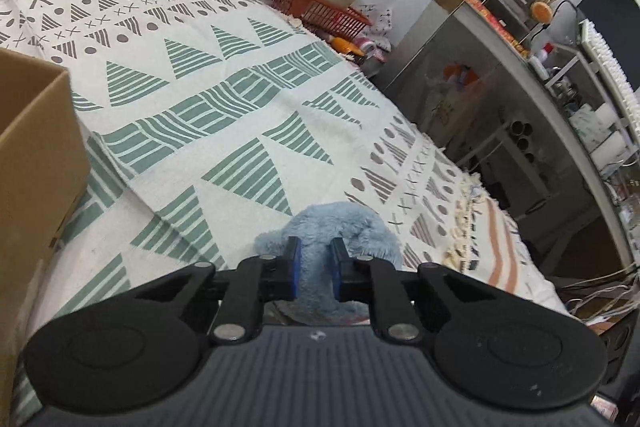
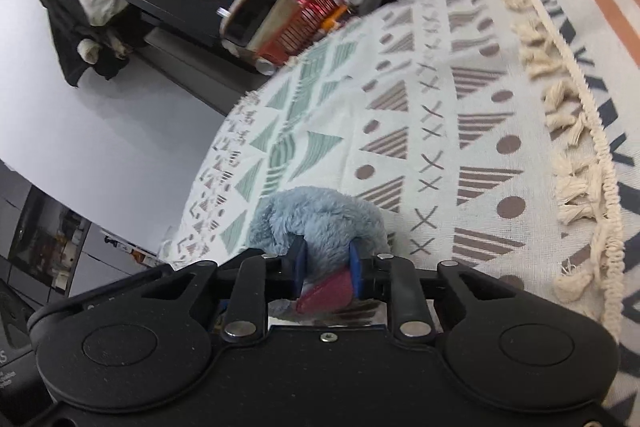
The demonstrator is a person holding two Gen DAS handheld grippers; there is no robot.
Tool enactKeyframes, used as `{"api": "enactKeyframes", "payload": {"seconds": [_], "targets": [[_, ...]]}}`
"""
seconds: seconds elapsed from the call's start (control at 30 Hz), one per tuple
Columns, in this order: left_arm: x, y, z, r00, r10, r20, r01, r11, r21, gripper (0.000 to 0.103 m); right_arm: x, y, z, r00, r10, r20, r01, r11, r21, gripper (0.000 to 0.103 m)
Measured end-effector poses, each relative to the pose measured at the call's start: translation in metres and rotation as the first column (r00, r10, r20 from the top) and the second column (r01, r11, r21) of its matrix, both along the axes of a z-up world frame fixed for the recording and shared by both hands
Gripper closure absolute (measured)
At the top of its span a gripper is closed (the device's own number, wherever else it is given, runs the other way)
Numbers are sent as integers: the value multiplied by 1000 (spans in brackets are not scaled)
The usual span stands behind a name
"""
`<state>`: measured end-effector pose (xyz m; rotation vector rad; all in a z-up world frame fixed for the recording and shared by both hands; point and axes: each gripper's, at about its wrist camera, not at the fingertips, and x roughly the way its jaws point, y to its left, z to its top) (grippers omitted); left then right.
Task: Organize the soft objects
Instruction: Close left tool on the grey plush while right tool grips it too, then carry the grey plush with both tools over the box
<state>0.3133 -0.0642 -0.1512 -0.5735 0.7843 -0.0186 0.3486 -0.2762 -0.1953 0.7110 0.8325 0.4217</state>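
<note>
While you hold both grippers over the patterned blanket [image 1: 248, 95], each one pinches blue plush between its blue pads.

1. Left gripper [image 1: 314, 269]: your jaws are closed onto a fluffy light-blue plush toy [image 1: 344, 223]. A narrow band of the fur is squeezed between the two pads; the bulk of the toy bulges past the fingertips toward 12 o'clock and 1 o'clock, above the blanket. Whether the toy touches the fabric cannot be told from this view.

2. Right gripper [image 2: 326, 267]: your jaws clamp blue plush [image 2: 316, 219] of the same kind. The fur rounds out ahead of the fingertips at 12 o'clock. A pink-red flap [image 2: 328, 293] of the toy lies between the pads, behind the grip point. Whether both grippers hold one toy or two cannot be determined.

3. Surroundings, left wrist view: a cardboard box [image 1: 36, 155] stands on the blanket at 9 o'clock, well apart from the toy. A red basket [image 1: 320, 7] carrying stacked bowls sits at 12 o'clock beyond the blanket's far edge. Metal shelving [image 1: 560, 67] runs from 1 to 3 o'clock.

4. Surroundings, right wrist view: the blanket's cream tassel fringe [image 2: 568, 131] runs from 1 to 3 o'clock.
</note>
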Motion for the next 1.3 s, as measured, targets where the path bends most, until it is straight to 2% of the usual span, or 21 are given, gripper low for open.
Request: {"api": "enactKeyframes", "payload": {"seconds": [0.37,0.73,1.0,1.3], "targets": [[-44,14,36,997,11,75,-9,999,-34,91,-38,9,41,998,4,65,-4,1000,1,82],[-90,59,77,985,90,150,-87,996,-27,91,-63,60,88,987,79,141,-77,997,-23,82],[-117,102,91,968,164,191,-155,986,-61,91,-77,107,111,974,138,181,-132,990,-47,82],[-138,160,88,950,237,203,-219,970,-107,91,-83,167,117,959,208,193,-193,977,-92,82]]}}
